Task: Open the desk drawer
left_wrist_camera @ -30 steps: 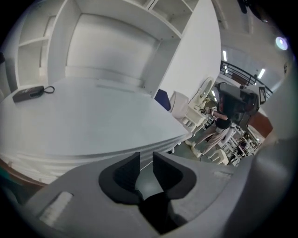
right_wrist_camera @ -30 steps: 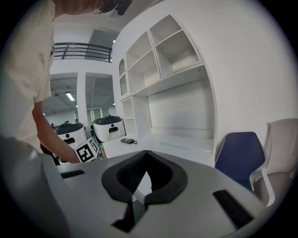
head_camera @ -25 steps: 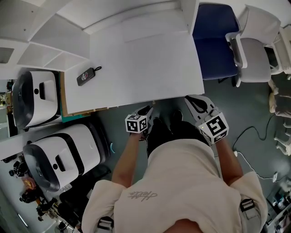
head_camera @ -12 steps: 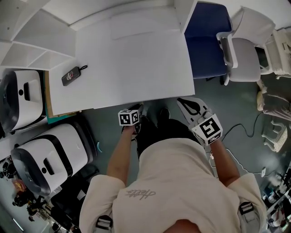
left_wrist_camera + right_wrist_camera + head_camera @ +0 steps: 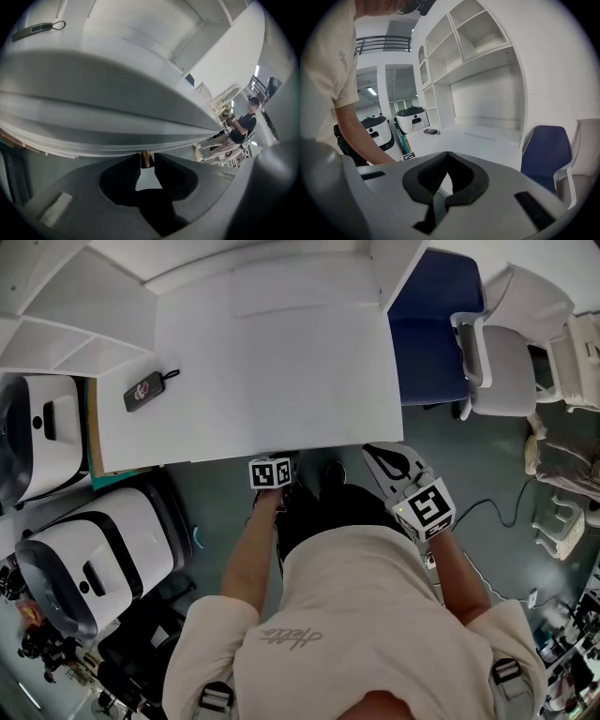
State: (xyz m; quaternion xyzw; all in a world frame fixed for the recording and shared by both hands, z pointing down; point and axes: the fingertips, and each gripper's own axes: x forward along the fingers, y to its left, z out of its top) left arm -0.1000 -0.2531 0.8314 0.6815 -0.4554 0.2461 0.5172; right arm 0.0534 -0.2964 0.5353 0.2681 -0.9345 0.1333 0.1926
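The white desk (image 5: 272, 362) fills the upper middle of the head view. The drawer itself is hidden under the desk's front edge (image 5: 93, 136). My left gripper (image 5: 283, 463) is tucked against that edge. In the left gripper view its dark jaws (image 5: 147, 165) are closed on a small brass drawer knob (image 5: 146, 158) that hangs just below the edge. My right gripper (image 5: 375, 451) hovers by the desk's front right corner, apart from it. Its jaws (image 5: 448, 154) meet at the tips with nothing between them.
A dark key fob (image 5: 145, 390) lies on the desk's left part. Two white machines (image 5: 94, 549) (image 5: 37, 437) stand on the floor at left. A blue chair (image 5: 431, 324) and a grey chair (image 5: 511, 362) stand at right. A person (image 5: 243, 126) sits far off.
My left gripper has moved forward, up to the desk's front edge. The right gripper has stayed near the front right corner. The head view has shifted slightly.
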